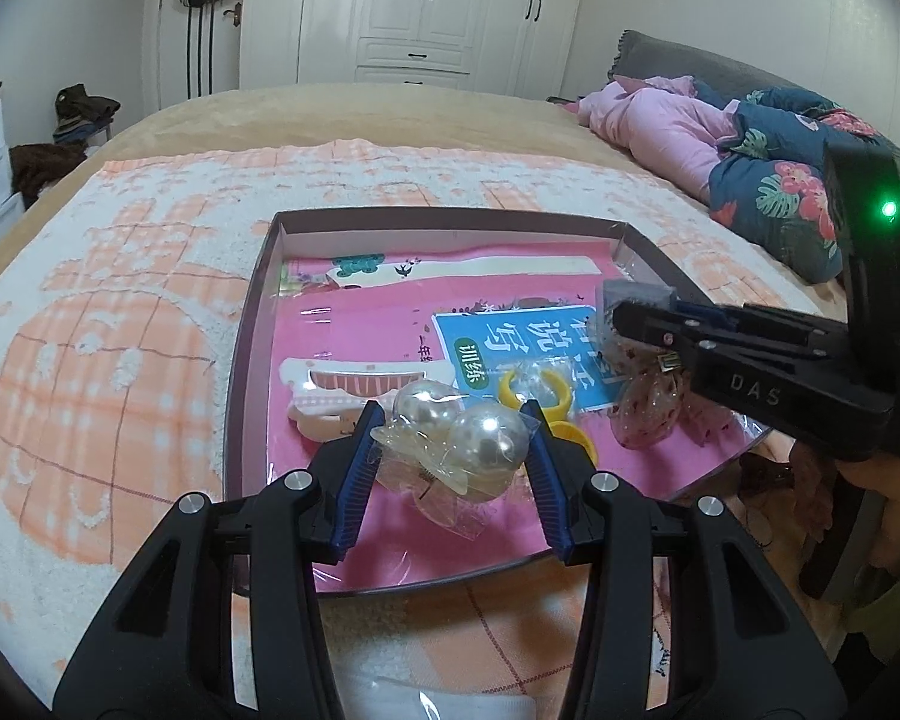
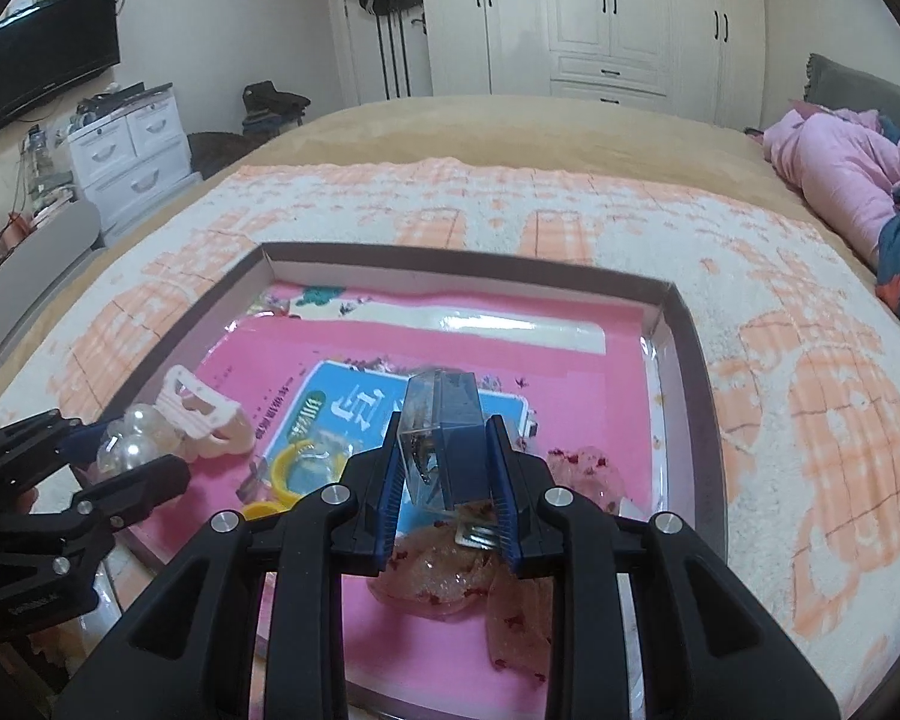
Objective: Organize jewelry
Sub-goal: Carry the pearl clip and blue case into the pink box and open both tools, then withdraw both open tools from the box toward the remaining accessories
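The left gripper (image 1: 456,444) has its blue-padded jaws closed on a clear plastic packet of two large pearl beads (image 1: 468,444), held just above a shallow cardboard box tray (image 1: 252,324) lined with pink paper. The right gripper (image 2: 447,468) clamps a small clear-and-blue plastic case (image 2: 447,438) over the same tray. Beneath lie yellow plastic rings (image 1: 540,396), a pale pink hair claw (image 2: 204,414) and speckled translucent pieces (image 2: 438,576), on an orange-and-white towel (image 1: 120,312).

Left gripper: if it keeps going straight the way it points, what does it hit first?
Probably the yellow ring, just beyond the pearl packet held in the left gripper, though depth is hard to judge.
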